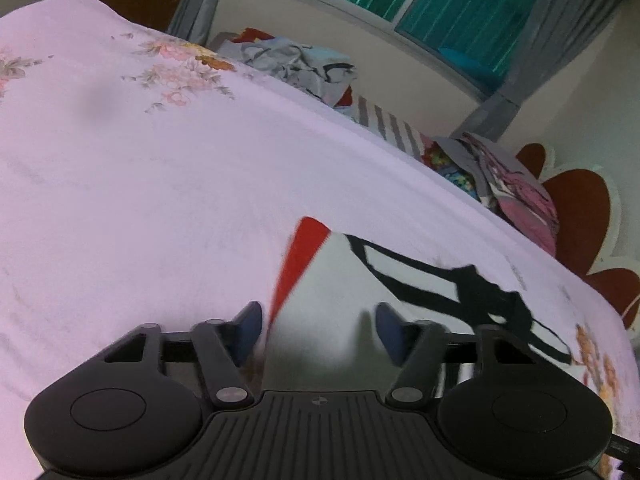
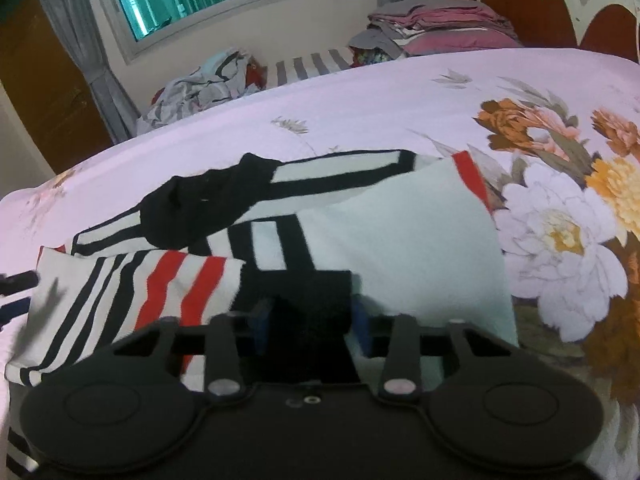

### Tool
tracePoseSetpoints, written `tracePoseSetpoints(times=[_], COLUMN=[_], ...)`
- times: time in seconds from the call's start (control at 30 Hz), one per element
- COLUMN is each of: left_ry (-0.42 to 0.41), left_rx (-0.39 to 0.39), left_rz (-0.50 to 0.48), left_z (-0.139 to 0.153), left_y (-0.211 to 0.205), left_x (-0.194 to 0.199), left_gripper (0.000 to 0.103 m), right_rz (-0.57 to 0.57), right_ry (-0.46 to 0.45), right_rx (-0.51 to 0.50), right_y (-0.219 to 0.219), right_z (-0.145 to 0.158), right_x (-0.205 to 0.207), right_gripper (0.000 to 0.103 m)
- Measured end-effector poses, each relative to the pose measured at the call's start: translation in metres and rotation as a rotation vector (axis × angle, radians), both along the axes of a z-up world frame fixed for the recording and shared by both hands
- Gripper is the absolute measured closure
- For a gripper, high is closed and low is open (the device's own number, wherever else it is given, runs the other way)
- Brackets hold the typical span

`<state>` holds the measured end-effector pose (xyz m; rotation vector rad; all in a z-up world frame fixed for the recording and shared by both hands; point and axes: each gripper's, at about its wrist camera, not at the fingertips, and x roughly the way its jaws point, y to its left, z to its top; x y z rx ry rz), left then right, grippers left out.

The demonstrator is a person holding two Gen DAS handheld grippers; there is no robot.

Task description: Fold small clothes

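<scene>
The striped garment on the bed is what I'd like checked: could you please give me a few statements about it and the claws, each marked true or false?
1. The striped garment lies on a floral bedsheet. True.
2. The left claw is clamped shut on the cloth. False: its jaws stand apart, with the white fabric showing between them.
3. The garment carries red and black stripes on white. True.
4. The right claw hovers over bare sheet, away from the garment. False: it is right at the garment, with dark fabric between its jaws.
5. A pile of folded clothes sits at the far side near the headboard. True.
</scene>
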<state>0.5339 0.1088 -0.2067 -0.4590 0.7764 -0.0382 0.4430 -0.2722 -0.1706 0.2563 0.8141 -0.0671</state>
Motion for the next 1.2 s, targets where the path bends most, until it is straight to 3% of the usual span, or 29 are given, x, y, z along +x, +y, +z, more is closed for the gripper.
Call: tracePoseSetpoints(times=[0.1, 0.17, 0.27, 0.33, 0.5, 0.63, 0.77, 0.93, 1.07, 1.2], left_ry=[-0.001, -0.016, -0.012, -0.011, -0.030, -0.084, -0.066, -0.006, 0.036, 0.041], left_rx=[0.004, 0.038, 0.005, 0.027, 0.025, 0.038, 0.028, 0.051, 0.126, 0.154], left_rz=[0.030, 0.061, 0.109, 0.093, 0.114, 0.051, -0.033, -0.134, -0.153, -0.157], left_z=[-0.011, -0.014, -0.021, -0.020, -0.006, 0.017, 0.024, 0.015, 0.004, 0.003], left_y=[0.001, 0.005, 0.016, 0.012, 0.016, 0.006, -0.017, -0.056, -0.071, -0.072], left_x=[0.006, 0.006, 0.009, 0.012, 0.004, -0.016, -0.031, -0.045, -0.053, -0.052], left_gripper=[0.079, 0.083, 0.084, 0.084, 0.083, 0.083, 0.083, 0.083, 0.083, 0.083], right_rz=[0.048, 0.070, 0.062, 0.056, 0.024, 0.022, 0.069, 0.150, 0.160, 0.144], right_ry=[-0.020, -0.046, -0.061, -0.018, -0.067, -0.110, -0.118, -0.074, -0.008, 0.002], right_rx=[-0.034, -0.072, -0.156, -0.129, -0.144, -0.124, -0.078, -0.105, -0.162, -0.171], right_y=[0.010, 0.016, 0.019, 0.013, 0.009, 0.008, 0.022, 0.044, 0.045, 0.036], right_z=[0.002, 0.005, 0.003, -0.008, 0.007, 0.022, 0.028, 0.019, 0.004, 0.002], right_x=[0.007, 0.008, 0.011, 0.016, 0.008, -0.002, -0.005, -0.007, -0.005, -0.006], right_gripper=[0.088, 0.089, 0.090, 0.089, 0.078, 0.076, 0.074, 0.075, 0.072, 0.074])
